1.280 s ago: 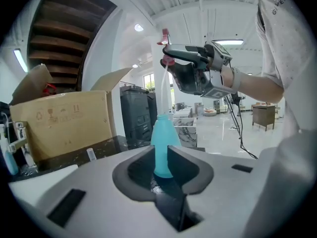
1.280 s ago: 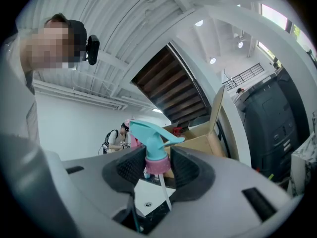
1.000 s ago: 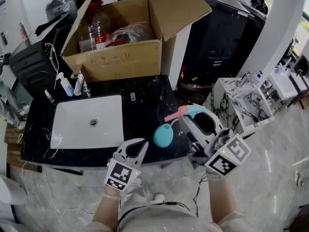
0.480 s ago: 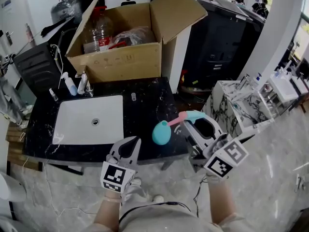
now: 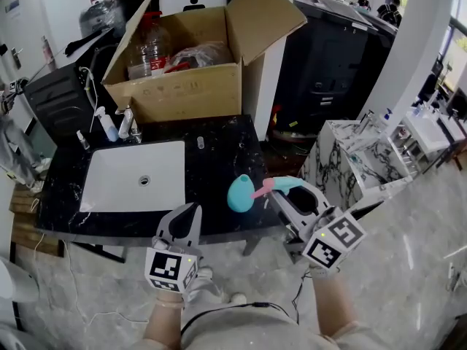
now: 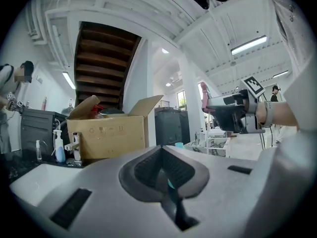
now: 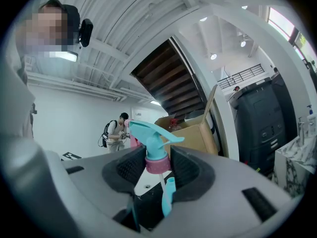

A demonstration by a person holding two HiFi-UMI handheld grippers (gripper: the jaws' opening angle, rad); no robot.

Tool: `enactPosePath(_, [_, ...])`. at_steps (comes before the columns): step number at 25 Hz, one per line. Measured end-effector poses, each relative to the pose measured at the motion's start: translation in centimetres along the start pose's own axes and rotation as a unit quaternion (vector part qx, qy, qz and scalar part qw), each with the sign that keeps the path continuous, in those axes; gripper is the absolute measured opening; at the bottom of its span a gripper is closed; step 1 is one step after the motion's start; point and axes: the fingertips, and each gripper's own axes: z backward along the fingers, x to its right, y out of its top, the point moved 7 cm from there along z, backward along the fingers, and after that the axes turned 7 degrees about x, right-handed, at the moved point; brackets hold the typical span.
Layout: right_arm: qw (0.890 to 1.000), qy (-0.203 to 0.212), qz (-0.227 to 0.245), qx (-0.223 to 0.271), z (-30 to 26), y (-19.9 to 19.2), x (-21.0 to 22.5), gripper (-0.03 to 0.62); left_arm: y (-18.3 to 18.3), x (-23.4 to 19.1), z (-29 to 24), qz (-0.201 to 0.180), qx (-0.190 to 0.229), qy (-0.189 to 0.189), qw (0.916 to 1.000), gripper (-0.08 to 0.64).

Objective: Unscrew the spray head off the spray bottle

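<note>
1. Right tongs (image 5: 286,192): grasping one spray head (image 7: 151,138) by its pink collar (image 7: 157,165). A thin tube (image 7: 161,178) shows bare under the collar.
2. Left tongs (image 5: 191,214): clenched, with nothing between the jaws.
3. One teal bottle (image 5: 239,194) shows just ahead of the right tongs' tips, on the left tongs' side. Whether it touches the head I cannot tell.
4. One sink (image 5: 109,177) lies ahead of the left tongs, with two small bottles (image 5: 108,127) beyond it.
5. One box (image 5: 182,90) stands farthest ahead; its print is too small to read.
</note>
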Motion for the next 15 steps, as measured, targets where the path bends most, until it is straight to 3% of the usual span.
enactPosePath(15, [1.000, -0.016, -0.005, -0.023, 2.5, -3.2, -0.5, 0.158, 0.9, -0.3, 3.3, 0.014, 0.024, 0.062, 0.9977, 0.005])
